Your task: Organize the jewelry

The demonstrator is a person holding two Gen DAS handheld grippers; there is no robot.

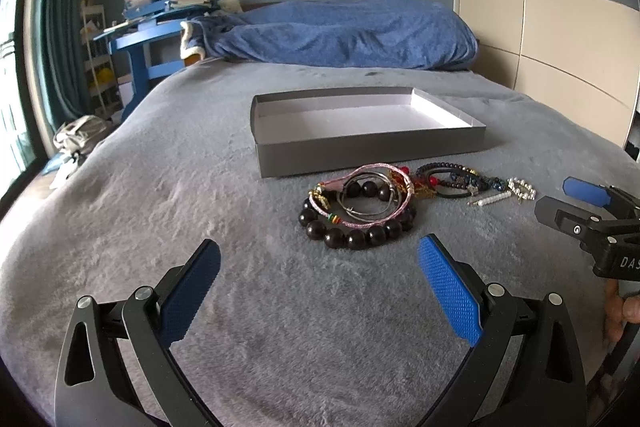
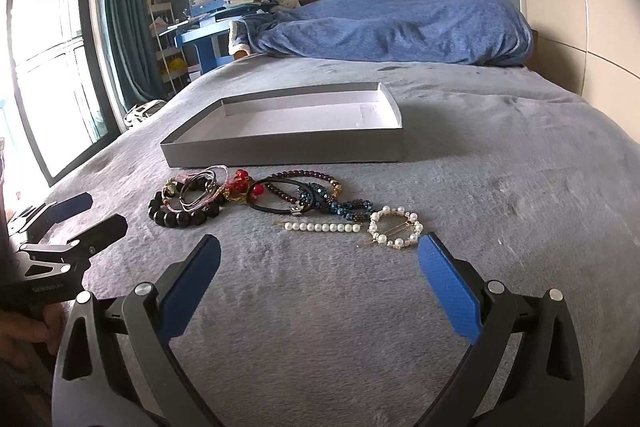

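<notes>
The right hand-held gripper (image 1: 576, 205) bore the letters "DAS", the rest cut off. Both it and the left hand-held gripper (image 1: 320, 277) hung with fingers spread, empty, above the bed (image 1: 200, 187). The jewelry (image 2: 280, 205) lay just beyond them, before the grey box (image 2: 280, 147).

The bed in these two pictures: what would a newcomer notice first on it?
A row of jewelry lies on the grey blanket: a black bead bracelet at its left end, a round pearl hair clip at its right end. Just behind it sits an empty grey box. In the foreground, the left gripper and right gripper are both open and hold nothing.
</notes>
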